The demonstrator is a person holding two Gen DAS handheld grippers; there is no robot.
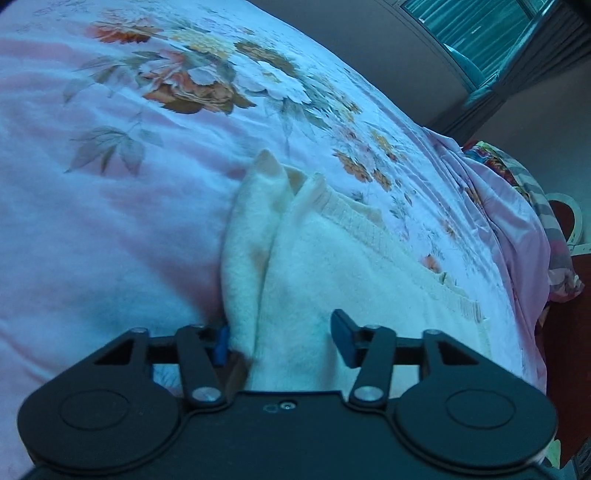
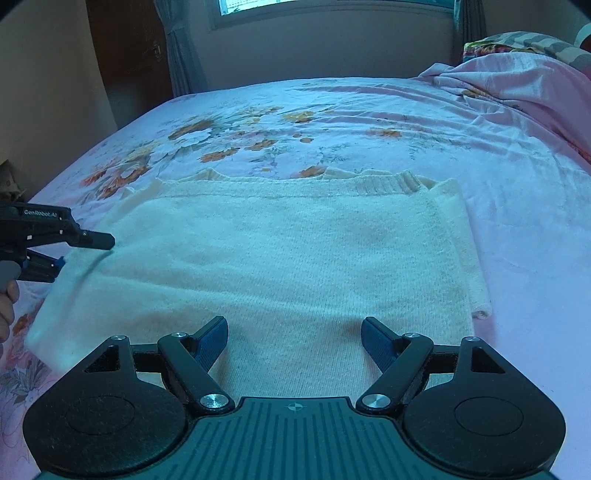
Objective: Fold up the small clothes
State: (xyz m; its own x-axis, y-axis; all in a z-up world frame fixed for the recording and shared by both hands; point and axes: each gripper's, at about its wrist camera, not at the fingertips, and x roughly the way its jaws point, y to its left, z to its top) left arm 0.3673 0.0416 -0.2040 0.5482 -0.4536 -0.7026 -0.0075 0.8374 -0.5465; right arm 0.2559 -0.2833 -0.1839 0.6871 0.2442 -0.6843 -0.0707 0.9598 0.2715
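Observation:
A cream knit sweater [image 2: 280, 251] lies flat on the bed, its ribbed edge at the far side and a folded sleeve along its right edge. My right gripper [image 2: 295, 328] stands open over the sweater's near edge, nothing between its fingers. My left gripper [image 2: 86, 253] is at the sweater's left edge, one finger above the fabric and one below. In the left wrist view the left gripper [image 1: 282, 341] has bunched sweater [image 1: 295, 266] between its blue pads; the left pad touches the fabric and the pads do not clamp it.
The bed sheet [image 2: 369, 122] is pink with orange flowers. A crumpled pink blanket [image 2: 517, 81] and patterned pillows [image 2: 535, 40] lie at the back right. A wall with a window [image 2: 332, 7] stands beyond the bed. A person's hand [image 2: 7, 306] holds the left gripper.

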